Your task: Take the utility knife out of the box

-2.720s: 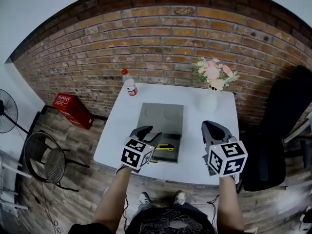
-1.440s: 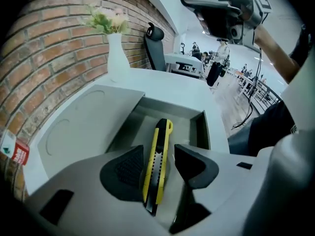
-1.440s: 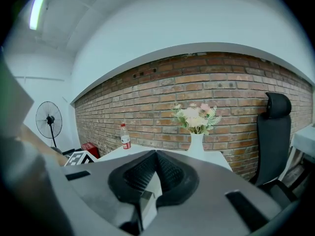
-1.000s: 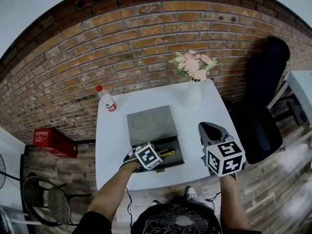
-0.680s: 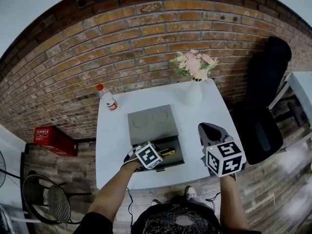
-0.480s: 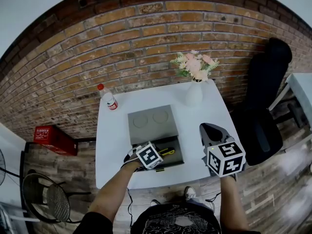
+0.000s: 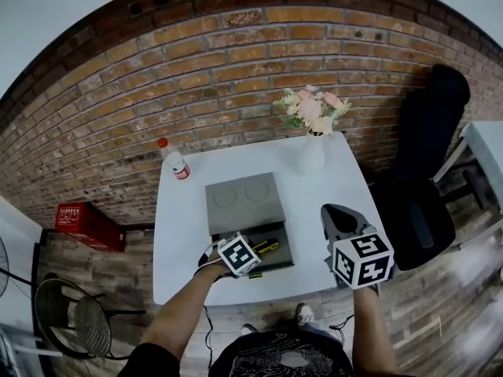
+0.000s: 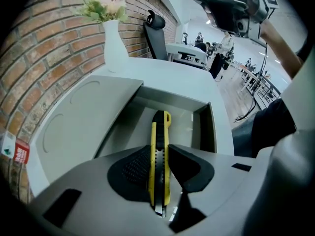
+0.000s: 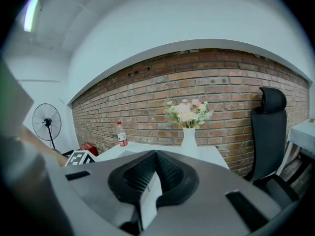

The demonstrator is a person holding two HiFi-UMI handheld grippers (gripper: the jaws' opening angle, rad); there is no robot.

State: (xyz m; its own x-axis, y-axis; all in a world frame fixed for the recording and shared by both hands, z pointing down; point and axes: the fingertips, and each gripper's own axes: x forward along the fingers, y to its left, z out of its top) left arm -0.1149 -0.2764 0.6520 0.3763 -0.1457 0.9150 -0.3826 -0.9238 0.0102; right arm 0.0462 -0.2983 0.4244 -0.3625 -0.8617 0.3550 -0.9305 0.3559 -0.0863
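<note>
- The knife (image 8: 158,127) lies in the open box (image 8: 209,127) — the left gripper (image 8: 160,152) is closing on its middle, pads touching.
- Likely light, stiff and slick — pinch mid-handle.
- The right gripper (image 9: 155,155) is pressed together, empty.

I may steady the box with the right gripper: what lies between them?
Nothing: in the head view only bare white table separates the right gripper from the box.
</note>
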